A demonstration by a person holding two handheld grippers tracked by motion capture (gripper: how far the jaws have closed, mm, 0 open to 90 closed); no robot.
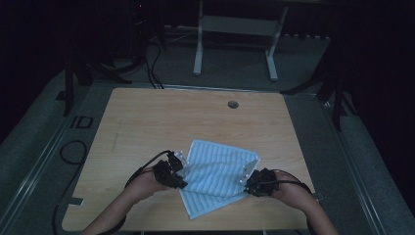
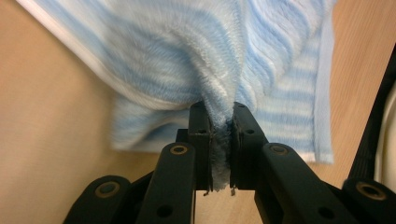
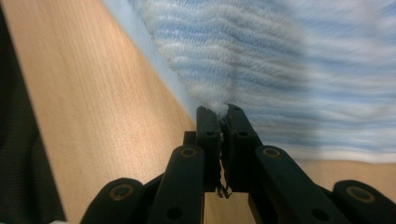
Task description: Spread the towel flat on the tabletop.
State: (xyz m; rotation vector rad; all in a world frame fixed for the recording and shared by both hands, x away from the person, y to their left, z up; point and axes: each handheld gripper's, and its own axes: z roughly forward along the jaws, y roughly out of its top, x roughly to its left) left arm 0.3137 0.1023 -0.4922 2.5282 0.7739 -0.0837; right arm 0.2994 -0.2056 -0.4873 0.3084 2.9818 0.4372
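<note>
Wooden table: striped towel lies partly folded; left gripper and right gripper each clamp an edge.

Towel: light blue with paler, whitish stripes running along it and a plain white band at the hem; soft ribbed terry pile, seen close in the left gripper view and the right gripper view. Lies on the near half of the wooden worktop, slightly right of centre, skewed to the worktop edges. Partly folded: an upper layer lies across a lower one, whose corner sticks out toward the near edge. Cloth bunched into ridges at two pinched spots, one on its left edge, one on its right edge, with folds fanning out from each. Elsewhere it lies flat.
</note>
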